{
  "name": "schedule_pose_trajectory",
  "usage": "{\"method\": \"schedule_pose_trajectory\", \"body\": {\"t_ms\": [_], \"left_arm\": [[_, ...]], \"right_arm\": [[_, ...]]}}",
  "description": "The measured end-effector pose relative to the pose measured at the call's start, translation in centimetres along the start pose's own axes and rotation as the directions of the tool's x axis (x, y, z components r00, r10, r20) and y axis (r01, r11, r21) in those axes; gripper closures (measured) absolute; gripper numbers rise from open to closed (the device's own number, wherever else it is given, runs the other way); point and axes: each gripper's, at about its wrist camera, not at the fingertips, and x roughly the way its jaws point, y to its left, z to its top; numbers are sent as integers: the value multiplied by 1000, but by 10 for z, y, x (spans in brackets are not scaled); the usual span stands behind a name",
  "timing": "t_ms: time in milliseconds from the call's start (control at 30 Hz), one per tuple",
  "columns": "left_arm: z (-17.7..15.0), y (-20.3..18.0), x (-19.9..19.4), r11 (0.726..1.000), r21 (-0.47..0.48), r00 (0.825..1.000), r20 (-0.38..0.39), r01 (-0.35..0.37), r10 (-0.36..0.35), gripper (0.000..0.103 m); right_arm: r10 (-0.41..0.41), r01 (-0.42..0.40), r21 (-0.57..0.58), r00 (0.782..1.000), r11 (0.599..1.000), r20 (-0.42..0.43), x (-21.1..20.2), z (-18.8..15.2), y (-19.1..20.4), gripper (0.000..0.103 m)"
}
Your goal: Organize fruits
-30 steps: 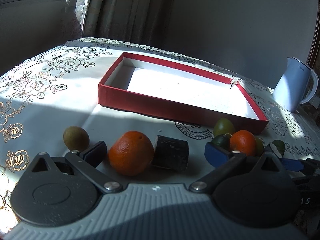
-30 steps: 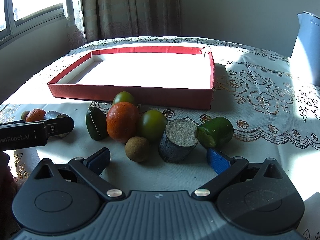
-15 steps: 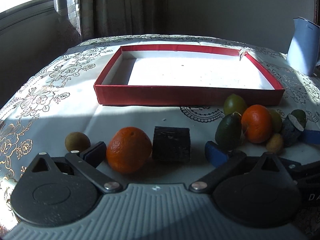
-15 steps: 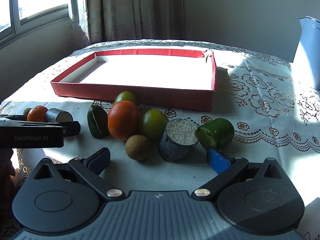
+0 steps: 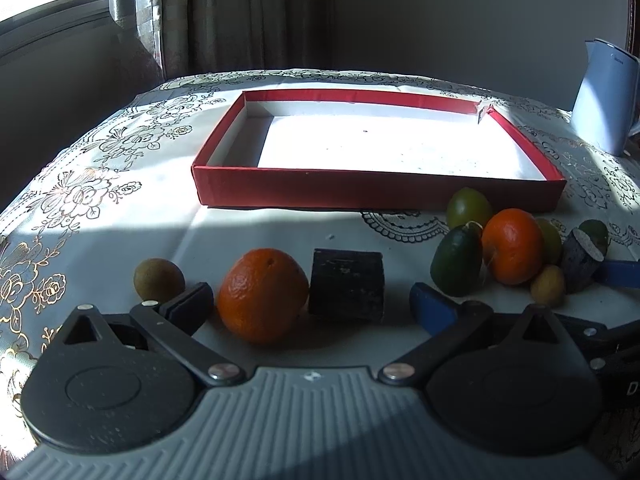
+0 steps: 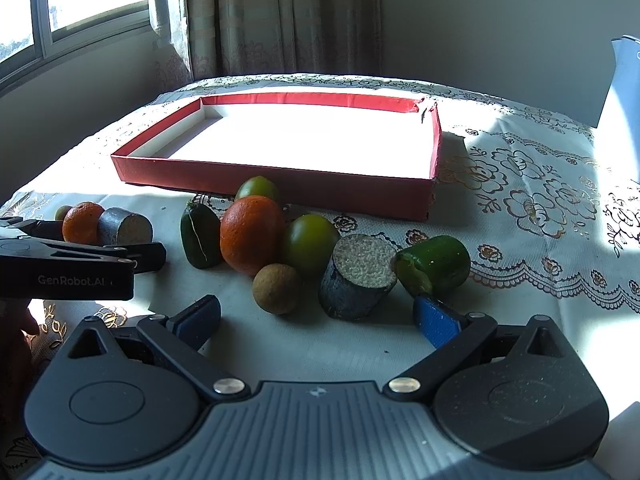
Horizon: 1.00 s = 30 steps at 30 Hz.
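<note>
Left tool (image 5: 312, 306) spread wide, low over the bench (image 5: 120, 216) with its floral white cloth; a round orange mandarin (image 5: 262, 294) and a dark cut cylinder chunk (image 5: 347, 286) sit between its fingers, neither clamped. Small brown round fruit (image 5: 159, 280) just left of the left finger.

Right tool (image 6: 316, 314) also spread, gripping nothing; a small tan round fruit (image 6: 277, 288) and grey cylinder with pale cut face (image 6: 358, 278) lie just ahead. Shallow red cardboard tray (image 6: 280, 182) behind the fruit cluster, no fruit inside.
</note>
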Motion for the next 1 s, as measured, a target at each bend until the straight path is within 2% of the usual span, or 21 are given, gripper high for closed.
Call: {"method": "schedule_pose_trajectory", "body": {"t_ms": [333,733,1000], "left_arm": [[-1,0,0,1000,-4,1000,0,-6,6,0],[-1,3,0,1000,-28,1000,8,-12,12,0],[-2,5,-2,999,-38,1000,14,-5,6,0]], "right_arm": [[-9,9,-4,1000,1000,4,0,0,1,0],[21,-21,26,999,999,25,-4,-3,-6,0],[34,-35,5,998,999,46,-12,-7,-5,0]]}}
